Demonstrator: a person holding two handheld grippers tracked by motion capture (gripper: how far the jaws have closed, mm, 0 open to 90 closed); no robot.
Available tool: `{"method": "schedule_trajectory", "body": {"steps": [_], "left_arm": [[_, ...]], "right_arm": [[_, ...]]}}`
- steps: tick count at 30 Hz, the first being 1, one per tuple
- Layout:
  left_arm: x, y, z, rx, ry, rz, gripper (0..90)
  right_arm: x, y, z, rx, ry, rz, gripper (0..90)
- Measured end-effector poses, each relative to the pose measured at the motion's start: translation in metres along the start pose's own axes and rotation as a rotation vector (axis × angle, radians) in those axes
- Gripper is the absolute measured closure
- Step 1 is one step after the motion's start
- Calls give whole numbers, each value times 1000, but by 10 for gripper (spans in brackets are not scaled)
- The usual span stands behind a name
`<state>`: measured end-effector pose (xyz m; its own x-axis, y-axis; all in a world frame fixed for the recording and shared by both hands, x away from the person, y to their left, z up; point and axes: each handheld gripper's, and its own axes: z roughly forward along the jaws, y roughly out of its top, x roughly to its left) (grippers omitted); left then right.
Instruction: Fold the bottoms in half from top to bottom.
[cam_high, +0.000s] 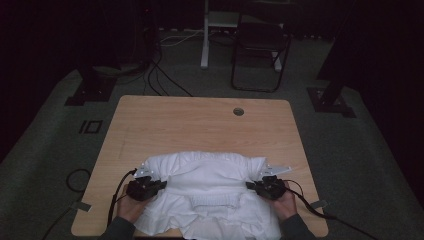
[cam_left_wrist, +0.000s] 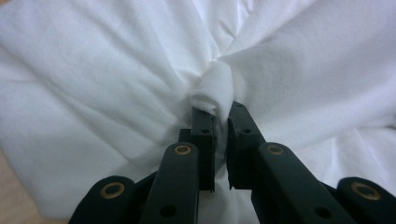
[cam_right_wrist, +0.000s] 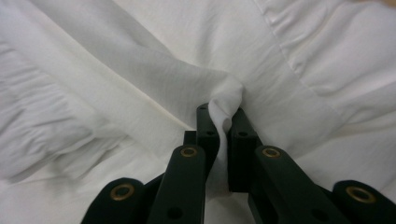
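- White, crumpled cloth garment: lies on the near half of the light wooden table.
- Left gripper: clamps a bunched fold at the garment's left side.
- Right gripper: pinches a fold at its right side.

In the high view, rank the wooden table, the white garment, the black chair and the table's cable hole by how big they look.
Largest to smallest:
1. wooden table
2. white garment
3. black chair, though it stands farther from the camera, so its true size is unsure
4. cable hole
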<state>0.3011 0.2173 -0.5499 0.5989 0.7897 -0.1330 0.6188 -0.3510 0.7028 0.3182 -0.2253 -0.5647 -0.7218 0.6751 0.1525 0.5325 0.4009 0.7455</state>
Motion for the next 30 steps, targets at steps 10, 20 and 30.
{"method": "schedule_trajectory", "body": {"steps": [10,20,30], "left_arm": [[5,31,30,-17,122,69,832],[41,79,73,-67,322,4,828],[57,104,25,-241,197,-145,855]], "right_arm": [[-45,43,31,-5,-150,44,860],[-63,68,55,-34,-194,121,858],[-71,83,19,-189,-156,169,866]]}}
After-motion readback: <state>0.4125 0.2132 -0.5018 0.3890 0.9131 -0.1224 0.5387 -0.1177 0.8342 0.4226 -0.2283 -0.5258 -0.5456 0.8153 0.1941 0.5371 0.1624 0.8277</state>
